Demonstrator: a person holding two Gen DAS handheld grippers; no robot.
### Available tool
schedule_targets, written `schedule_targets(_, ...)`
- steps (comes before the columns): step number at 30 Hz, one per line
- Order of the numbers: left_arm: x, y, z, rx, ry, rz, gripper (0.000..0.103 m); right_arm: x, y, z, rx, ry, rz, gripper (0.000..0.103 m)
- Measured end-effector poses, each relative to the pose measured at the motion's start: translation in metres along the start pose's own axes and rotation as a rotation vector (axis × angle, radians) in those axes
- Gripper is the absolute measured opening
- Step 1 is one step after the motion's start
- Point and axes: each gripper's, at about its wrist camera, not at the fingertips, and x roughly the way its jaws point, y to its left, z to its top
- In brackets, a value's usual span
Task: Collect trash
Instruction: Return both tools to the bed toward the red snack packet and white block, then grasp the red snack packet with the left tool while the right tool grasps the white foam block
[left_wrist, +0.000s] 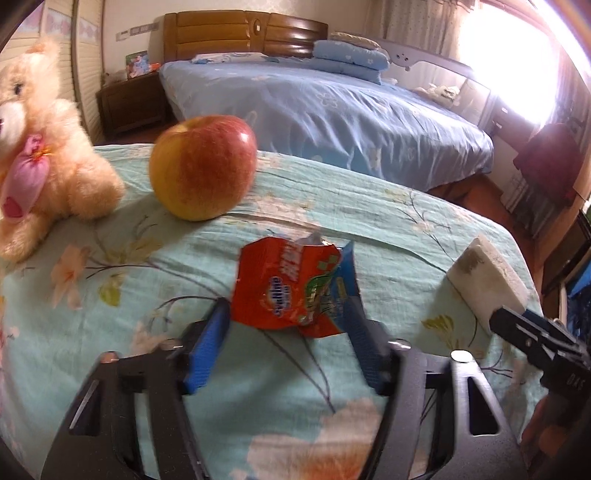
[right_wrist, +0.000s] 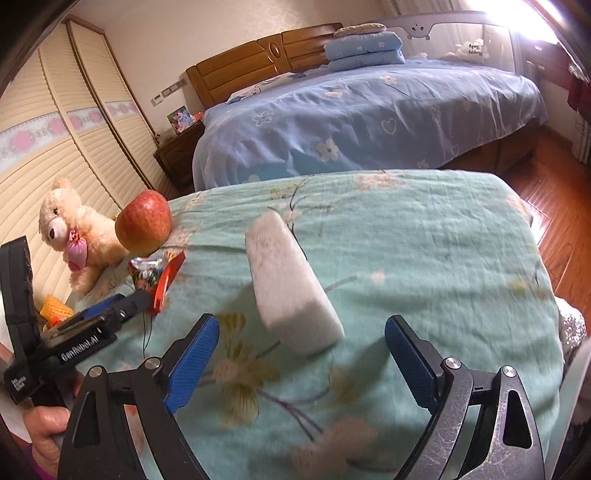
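Note:
A crumpled red snack wrapper (left_wrist: 291, 288) stands on the floral green cloth (left_wrist: 369, 206). My left gripper (left_wrist: 288, 314) is shut on it, one blue pad against each side. The right wrist view shows the same wrapper (right_wrist: 162, 280) at the left gripper's (right_wrist: 142, 295) tips. A white foam block (right_wrist: 291, 284) lies on the cloth, its near end between the fingertips of my right gripper (right_wrist: 303, 325). That gripper is open wide and its pads stay clear of the block. In the left wrist view the block (left_wrist: 484, 280) is at the right, with a black finger of the right gripper (left_wrist: 517, 325) beside it.
A red-yellow apple (left_wrist: 203, 166) and a cream teddy bear (left_wrist: 44, 155) sit at the cloth's far left. An orange foam net (right_wrist: 55, 308) lies near the bear. Beyond the cloth's far edge are a blue bed (right_wrist: 369, 110), a nightstand (right_wrist: 177, 155) and wooden floor (right_wrist: 554, 184).

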Motion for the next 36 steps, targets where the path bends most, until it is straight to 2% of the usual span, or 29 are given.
schedule_targets(2, 0.008, -0.005, -0.001, 0.025, 0.035, -0.005, 0.023, 0.004, 0.001, 0.003, -0.005, -0.001, -0.002, 0.092)
schedule_targets(3, 0.008, -0.007, -0.001, 0.035, 0.031, -0.001, 0.022, 0.007, 0.001, 0.004, -0.005, 0.007, 0.004, 0.091)
schedule_targets(4, 0.006, -0.008, -0.001, 0.041, 0.024, -0.005, 0.021, 0.010, 0.001, 0.004, -0.003, 0.015, 0.012, 0.085)
schedule_targets(5, 0.005, -0.009, -0.001, 0.047, 0.022, -0.016, 0.020, 0.012, 0.001, 0.005, -0.002, 0.024, 0.006, 0.072)
schedule_targets(6, 0.004, -0.010, -0.002, 0.051, 0.020, -0.013, 0.018, 0.012, 0.001, 0.004, -0.004, 0.023, -0.009, 0.065)
schedule_targets(7, 0.003, -0.010, -0.002, 0.053, 0.017, -0.011, 0.016, 0.011, 0.001, 0.003, -0.006, 0.021, -0.018, 0.047)
schedule_targets(8, -0.001, -0.009, -0.004, 0.050, 0.012, -0.020, 0.016, 0.011, 0.001, 0.002, -0.009, 0.023, -0.021, 0.034)
schedule_targets(16, -0.029, -0.012, -0.030, 0.019, 0.010, -0.083, 0.014, -0.011, 0.002, -0.018, 0.000, 0.016, -0.006, 0.034)
schedule_targets(24, -0.066, -0.034, -0.058, 0.029, -0.013, -0.136, 0.014, -0.047, 0.005, -0.045, 0.019, -0.001, -0.002, 0.034)
schedule_targets(36, -0.094, -0.066, -0.089, 0.076, -0.010, -0.193, 0.014, -0.098, 0.009, -0.075, 0.010, -0.058, -0.050, 0.034)
